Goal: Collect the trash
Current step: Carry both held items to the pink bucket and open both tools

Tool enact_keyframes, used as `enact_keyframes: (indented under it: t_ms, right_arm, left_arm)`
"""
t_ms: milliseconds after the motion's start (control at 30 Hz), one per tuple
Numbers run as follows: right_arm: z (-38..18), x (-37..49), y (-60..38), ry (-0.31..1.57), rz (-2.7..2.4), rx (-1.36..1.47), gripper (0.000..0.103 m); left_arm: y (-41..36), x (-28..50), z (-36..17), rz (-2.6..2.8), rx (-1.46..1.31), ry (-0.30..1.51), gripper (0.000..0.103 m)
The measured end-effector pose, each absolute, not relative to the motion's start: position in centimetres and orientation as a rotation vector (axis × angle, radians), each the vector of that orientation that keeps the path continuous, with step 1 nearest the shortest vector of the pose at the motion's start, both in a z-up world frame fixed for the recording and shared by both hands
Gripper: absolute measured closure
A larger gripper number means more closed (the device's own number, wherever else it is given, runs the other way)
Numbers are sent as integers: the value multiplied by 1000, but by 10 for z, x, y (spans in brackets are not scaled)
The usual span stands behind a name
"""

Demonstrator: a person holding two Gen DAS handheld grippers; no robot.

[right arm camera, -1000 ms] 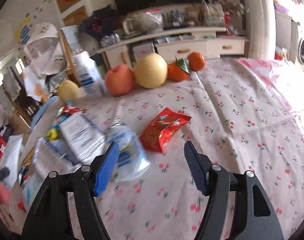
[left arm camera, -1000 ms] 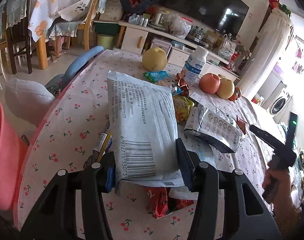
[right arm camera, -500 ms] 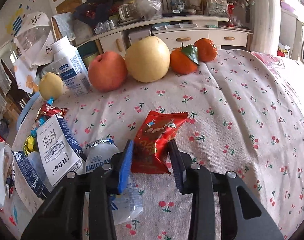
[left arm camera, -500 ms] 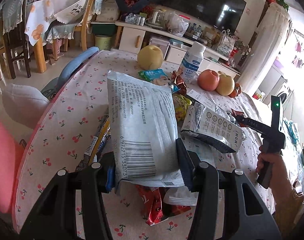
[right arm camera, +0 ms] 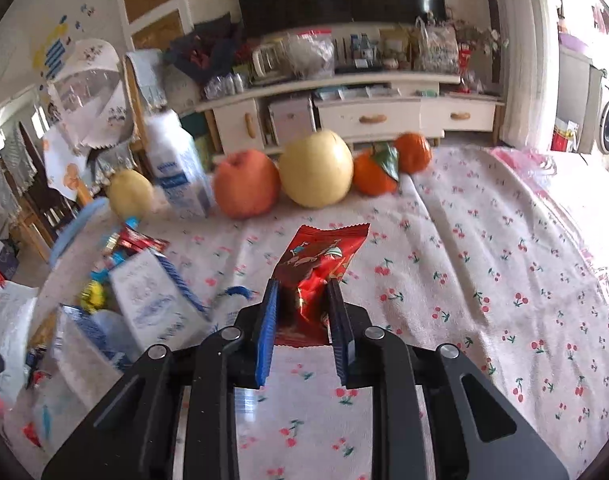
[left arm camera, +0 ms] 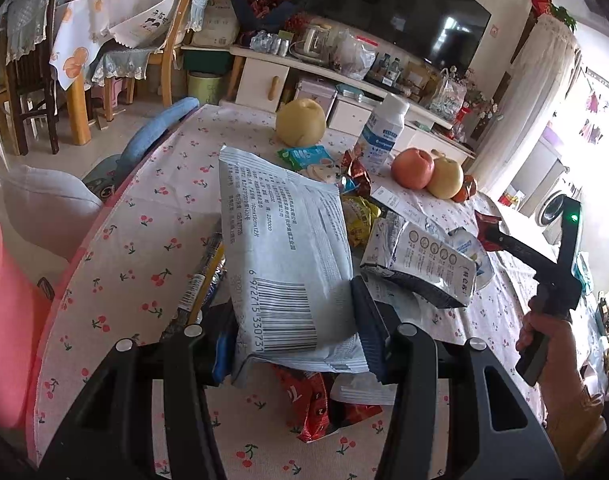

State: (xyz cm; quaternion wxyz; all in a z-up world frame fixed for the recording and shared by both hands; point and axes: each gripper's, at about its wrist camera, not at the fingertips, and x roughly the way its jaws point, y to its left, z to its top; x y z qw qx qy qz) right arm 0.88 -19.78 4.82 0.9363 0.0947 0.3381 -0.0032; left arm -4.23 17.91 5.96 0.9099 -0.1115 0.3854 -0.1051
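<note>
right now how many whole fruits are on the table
5: a pear left of the bottle; right of it, a row: apple, pear, two oranges. Others may be hidden.

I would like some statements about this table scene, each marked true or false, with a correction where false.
1. The right gripper has a red snack wrapper between its fingers. True; the fingers are closing on it.
2. The left gripper holds a banana. False; it holds a grey-white packet with a barcode.
3. A white bottle with a blue label stands beside the red apple. True.
4. The tablecloth is plain blue. False; it is white with small red cherries.
5. The two oranges lie left of the bottle. False; they lie right of the pale pear.
</note>
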Motion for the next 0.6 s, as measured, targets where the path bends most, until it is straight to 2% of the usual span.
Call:
enact_keyframes:
  t_ms: [267,600]
  right_arm:
    - [89,-27,-151,597,148,216,78]
    - [124,-66,0,576,506,150,78]
  left_arm:
    - [202,-54,76,-203,-287,735,51]
    - [270,-77,105,-68,-370,623,51]
